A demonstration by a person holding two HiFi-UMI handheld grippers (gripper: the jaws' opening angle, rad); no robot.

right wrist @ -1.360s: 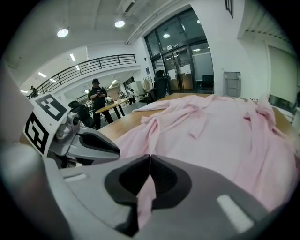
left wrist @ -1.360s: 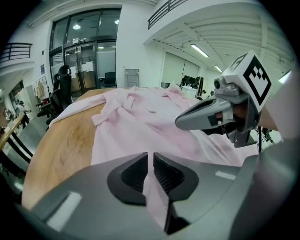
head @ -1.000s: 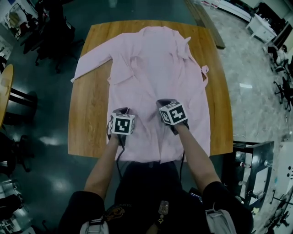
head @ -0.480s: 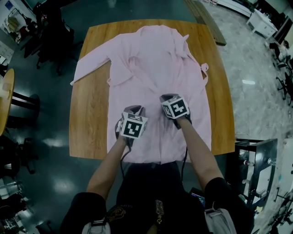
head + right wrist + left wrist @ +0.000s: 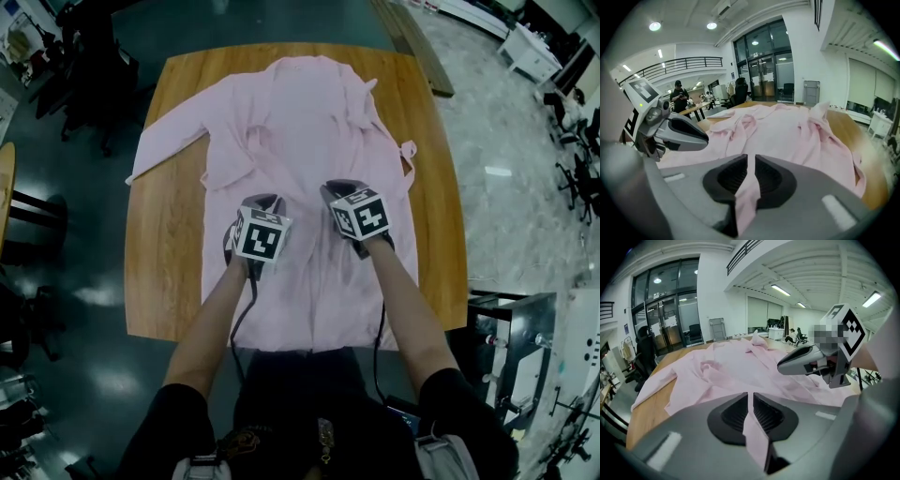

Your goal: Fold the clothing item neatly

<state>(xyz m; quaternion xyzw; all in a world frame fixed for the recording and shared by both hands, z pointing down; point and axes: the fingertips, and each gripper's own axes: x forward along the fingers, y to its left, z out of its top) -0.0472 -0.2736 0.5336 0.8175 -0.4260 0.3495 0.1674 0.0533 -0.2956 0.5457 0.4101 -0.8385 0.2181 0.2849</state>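
On wooden table, pink shirt, chairs around

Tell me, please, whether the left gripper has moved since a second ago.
Yes: the left gripper has moved away from the wooden table's near edge, farther up the pink shirt, fabric pinched in its jaws.

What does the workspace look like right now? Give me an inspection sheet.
Surface: wooden table, garment across its middle.
Job's things: pink garment spread open, one sleeve stretched toward the head view's left.
Clutter: nothing seen.
Grippers: left gripper pinches pink fabric; right gripper jaws have just been opening, fabric pinched between them.
Cables: a dark cable trails from each gripper.
Surroundings: glossy floor, chairs, glass doors, a person far off.
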